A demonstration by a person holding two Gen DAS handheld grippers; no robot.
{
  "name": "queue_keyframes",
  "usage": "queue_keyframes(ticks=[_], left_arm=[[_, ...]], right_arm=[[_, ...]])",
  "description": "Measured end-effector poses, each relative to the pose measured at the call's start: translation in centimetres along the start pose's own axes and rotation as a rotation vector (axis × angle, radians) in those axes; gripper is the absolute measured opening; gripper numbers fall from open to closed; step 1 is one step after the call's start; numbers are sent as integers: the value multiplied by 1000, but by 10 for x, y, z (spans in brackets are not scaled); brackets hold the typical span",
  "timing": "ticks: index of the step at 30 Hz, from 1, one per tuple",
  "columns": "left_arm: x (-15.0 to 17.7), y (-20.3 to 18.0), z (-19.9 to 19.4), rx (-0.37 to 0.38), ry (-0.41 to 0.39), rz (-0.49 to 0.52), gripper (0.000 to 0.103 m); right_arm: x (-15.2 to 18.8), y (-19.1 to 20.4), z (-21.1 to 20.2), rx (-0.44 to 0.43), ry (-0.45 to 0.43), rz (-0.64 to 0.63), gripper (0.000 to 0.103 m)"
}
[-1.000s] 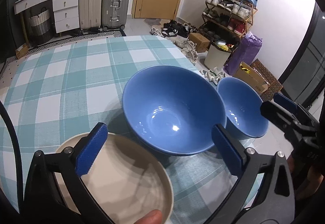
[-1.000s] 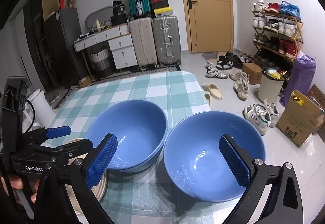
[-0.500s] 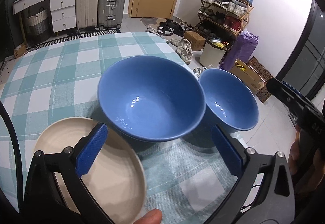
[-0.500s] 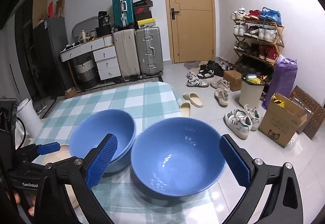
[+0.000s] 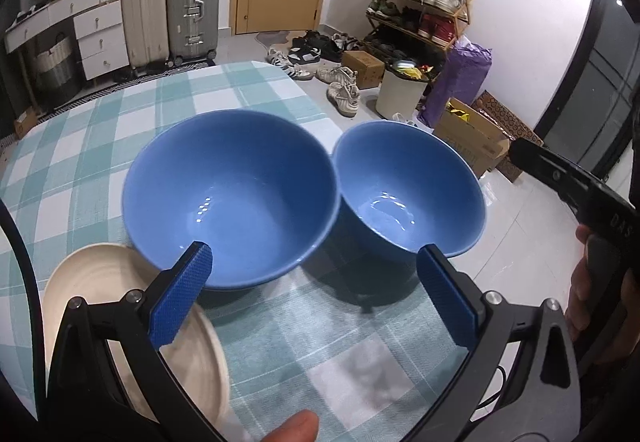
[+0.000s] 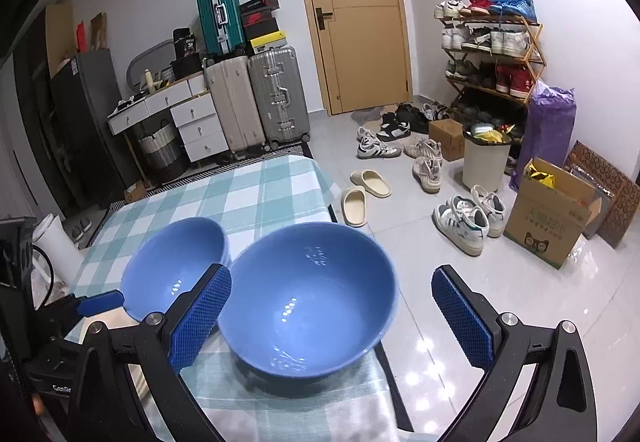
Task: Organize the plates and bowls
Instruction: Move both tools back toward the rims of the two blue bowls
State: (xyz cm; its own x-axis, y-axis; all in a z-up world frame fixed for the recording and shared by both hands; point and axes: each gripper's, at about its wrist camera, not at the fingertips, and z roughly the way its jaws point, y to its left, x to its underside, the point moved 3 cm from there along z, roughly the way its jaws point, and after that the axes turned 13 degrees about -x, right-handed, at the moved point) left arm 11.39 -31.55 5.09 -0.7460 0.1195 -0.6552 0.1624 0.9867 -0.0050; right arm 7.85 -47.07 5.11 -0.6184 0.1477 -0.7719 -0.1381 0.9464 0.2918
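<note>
Two empty blue bowls, left bowl [image 5: 230, 197] and right bowl [image 5: 408, 187], rims touching; empty cream plate [image 5: 108, 294] beside; left gripper [image 5: 314, 300] and right gripper [image 6: 330, 316] wide, holding nothing.

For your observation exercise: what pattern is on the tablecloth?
The tablecloth has a teal-and-white check, clearest in the left wrist view.

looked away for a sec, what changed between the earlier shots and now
Both grippers pulled back from the dishes: the left gripper drew off the cream plate, the right gripper rose and backed away from the right bowl. Both stayed open, holding nothing. The left bowl, right bowl and plate kept their places on the table.
</note>
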Motion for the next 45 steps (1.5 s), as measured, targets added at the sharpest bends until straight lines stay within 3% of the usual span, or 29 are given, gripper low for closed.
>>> queue_keyframes(ticks=[12,19,25,31,36,40,42,45], left_arm=[[2,-32,10,40,8,31,102],[3,-42,20,15,29,25,102],[0,-46,17,58,24,13,100],[0,-57,15,126,55,16,90],[-1,-59,31,139,112,-14,69],[1,-65,42,139,131,-12,62],[3,-68,47,140,141,-8,53],[4,-71,52,134,142,-10,51]], right_arm=[[6,-54,4,11,20,112,102],[14,-67,20,25,51,124,102],[20,-70,33,-2,68,141,102],[21,-65,36,-17,69,133,102],[20,-63,38,-28,68,134,99],[23,-65,41,-33,77,143,87],[24,-66,43,-50,82,137,81],[26,-64,43,-60,80,117,70]])
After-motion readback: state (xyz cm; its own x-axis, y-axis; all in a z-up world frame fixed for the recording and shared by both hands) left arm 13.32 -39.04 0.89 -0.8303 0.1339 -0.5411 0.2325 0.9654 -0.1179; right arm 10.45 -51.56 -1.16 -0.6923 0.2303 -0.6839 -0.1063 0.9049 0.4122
